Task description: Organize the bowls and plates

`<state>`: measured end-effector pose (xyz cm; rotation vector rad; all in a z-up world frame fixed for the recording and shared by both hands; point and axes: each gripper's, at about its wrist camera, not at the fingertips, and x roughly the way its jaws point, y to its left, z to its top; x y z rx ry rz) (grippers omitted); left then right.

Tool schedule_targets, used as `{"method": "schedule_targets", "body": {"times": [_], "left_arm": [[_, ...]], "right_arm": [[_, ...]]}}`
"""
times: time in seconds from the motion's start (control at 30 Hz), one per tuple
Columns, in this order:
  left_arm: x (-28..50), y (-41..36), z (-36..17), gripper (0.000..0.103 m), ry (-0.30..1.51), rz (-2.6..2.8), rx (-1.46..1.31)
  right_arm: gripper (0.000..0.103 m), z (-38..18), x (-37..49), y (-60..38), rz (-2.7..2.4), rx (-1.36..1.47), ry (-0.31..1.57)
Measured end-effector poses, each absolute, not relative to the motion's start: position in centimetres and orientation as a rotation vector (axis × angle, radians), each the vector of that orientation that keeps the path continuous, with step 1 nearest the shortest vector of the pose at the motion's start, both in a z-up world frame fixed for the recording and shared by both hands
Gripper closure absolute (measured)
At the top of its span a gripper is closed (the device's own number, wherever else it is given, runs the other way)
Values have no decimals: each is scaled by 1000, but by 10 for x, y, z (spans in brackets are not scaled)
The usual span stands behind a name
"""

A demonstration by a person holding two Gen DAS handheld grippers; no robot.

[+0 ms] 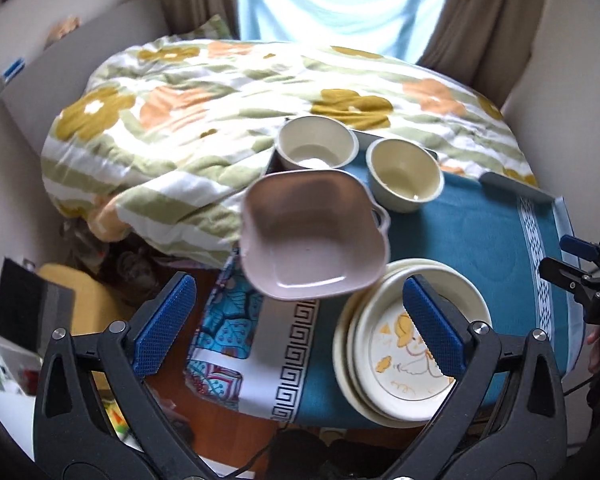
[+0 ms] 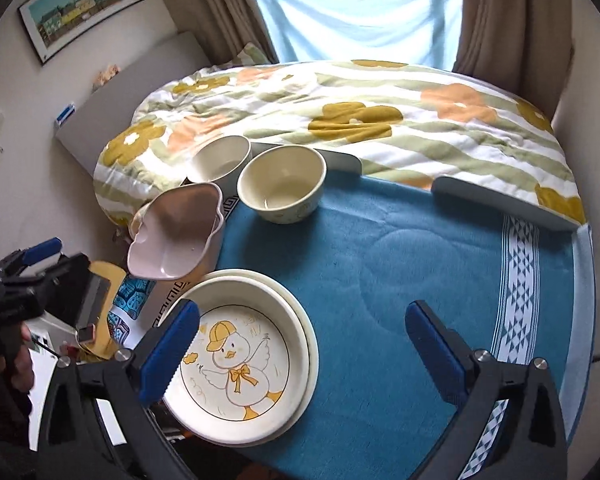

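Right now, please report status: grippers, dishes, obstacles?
Left gripper open, right gripper open, both holding nothing. Plates stacked; pink bowl tilted at the table's edge. Two cream bowls behind.

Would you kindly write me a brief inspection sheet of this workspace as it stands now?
Surface: table under a blue cloth, patterned white border on its right.
Job's things: stack of cream plates, duck print on the top one; two cream bowls upright at the far edge; pink square bowl tilted at the table's left edge, support unclear.
Clutter: nothing seen on the cloth.
Grippers: left hand-held gripper open and empty; right hand-held gripper open and empty, over the plates.
Cables: a dark lead below the table edge.
Surroundings: flowered quilt on a bed, curtained window, framed picture.
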<state>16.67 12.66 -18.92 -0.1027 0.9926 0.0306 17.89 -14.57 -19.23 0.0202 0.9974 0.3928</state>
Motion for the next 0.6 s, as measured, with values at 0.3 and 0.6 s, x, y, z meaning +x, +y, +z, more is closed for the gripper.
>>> {"method": "schedule_targets", "body": {"times": [0.3,0.6], "left_arm": [[200,187,-239,10,1109,-95,-328],[238,199,-308,37,1256,-193,-436]], "right_arm": [[1,-207,220,-79,420,44,1076],[40,-266,257,-14,475,30,1245]]}}
